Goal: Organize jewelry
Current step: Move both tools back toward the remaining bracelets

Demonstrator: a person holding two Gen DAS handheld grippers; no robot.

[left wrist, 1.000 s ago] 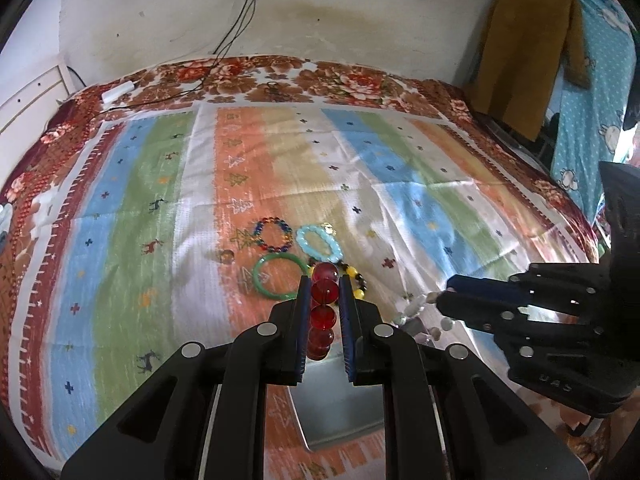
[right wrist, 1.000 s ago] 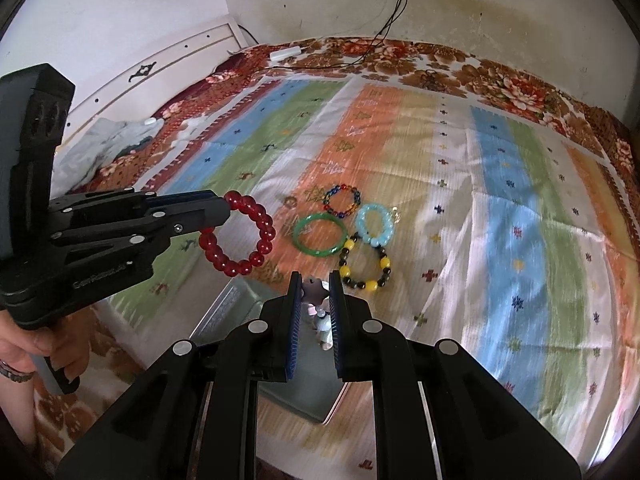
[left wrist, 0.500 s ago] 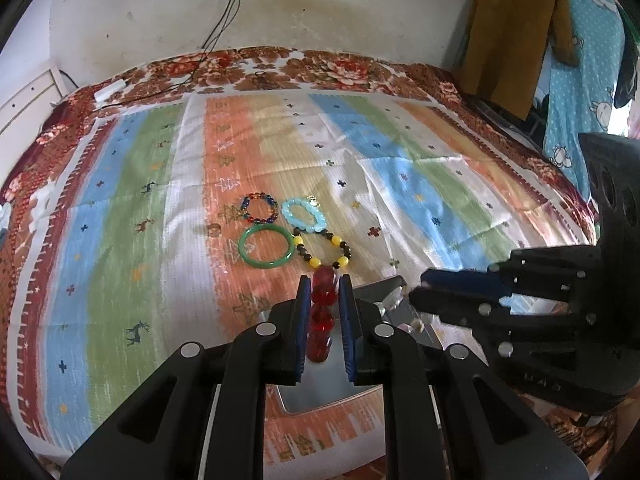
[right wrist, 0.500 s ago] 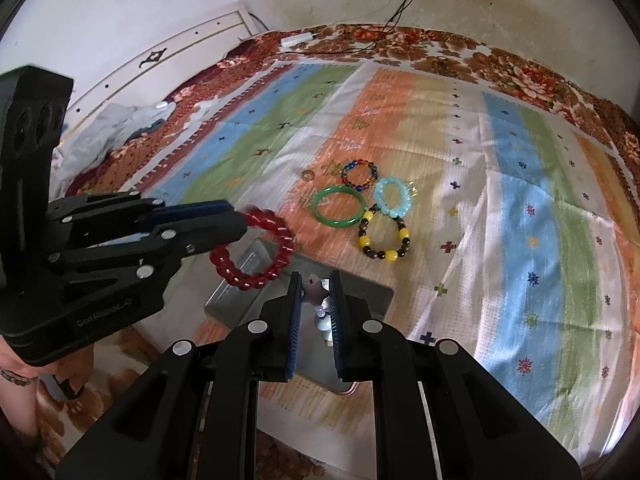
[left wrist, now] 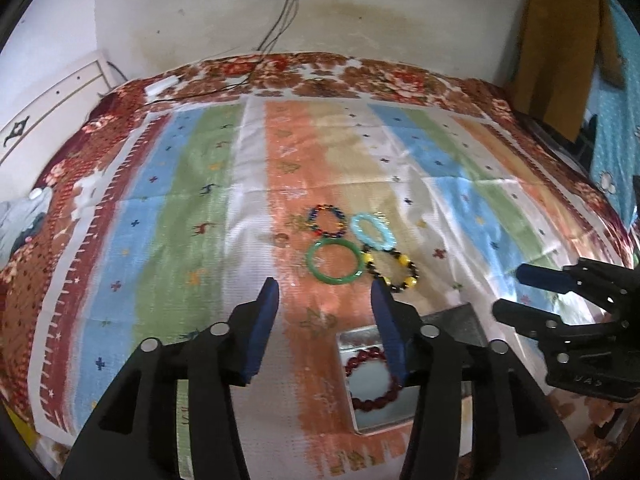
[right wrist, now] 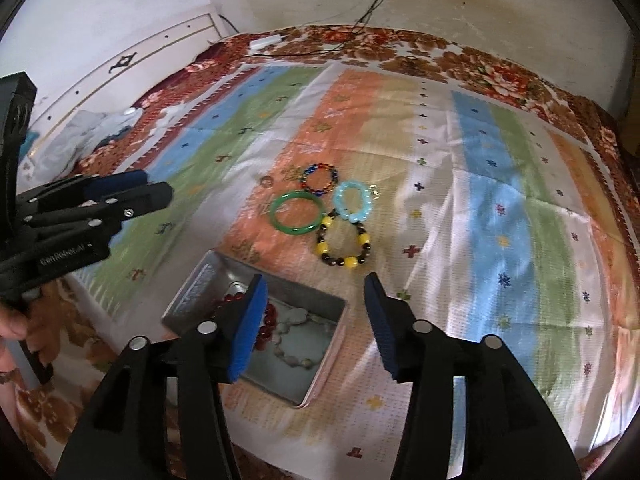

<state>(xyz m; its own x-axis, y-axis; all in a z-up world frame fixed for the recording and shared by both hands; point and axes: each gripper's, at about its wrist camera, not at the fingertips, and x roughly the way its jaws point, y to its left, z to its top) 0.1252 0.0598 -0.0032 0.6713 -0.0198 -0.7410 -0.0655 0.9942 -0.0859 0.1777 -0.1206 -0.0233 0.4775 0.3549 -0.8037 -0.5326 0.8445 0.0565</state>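
On the bed, seen from the left wrist view, the left tongs (left wrist: 324,292) stand wide apart and hold nothing; below their right finger the metal tin (left wrist: 448,320) contains the red bead bracelet (left wrist: 374,380), lying flat. Beyond the fingertips, four pieces rest in a close cluster on the striped bedspread (left wrist: 200,200): the green bangle (left wrist: 335,261), the multicoloured bead bracelet (left wrist: 328,221), the pale blue bead bracelet (left wrist: 373,231) and the black-and-yellow bead bracelet (left wrist: 394,270). The right tongs (left wrist: 516,288) appear at the right edge, likewise spread. From the right wrist view, the right tongs (right wrist: 314,292) are wide and empty above the tin (right wrist: 200,284), where a pale stone bracelet (right wrist: 294,336) lies beside the red one (right wrist: 266,320); the left tongs (right wrist: 152,188) hover at left. The same four pieces lie just beyond the tin, the bangle (right wrist: 297,212) touching or nearly touching its neighbours. The bangle looks rigid, smooth and probably brittle, best pinched across its rim; the beaded loops seem light and limp, likely to sag from one gripped bead.
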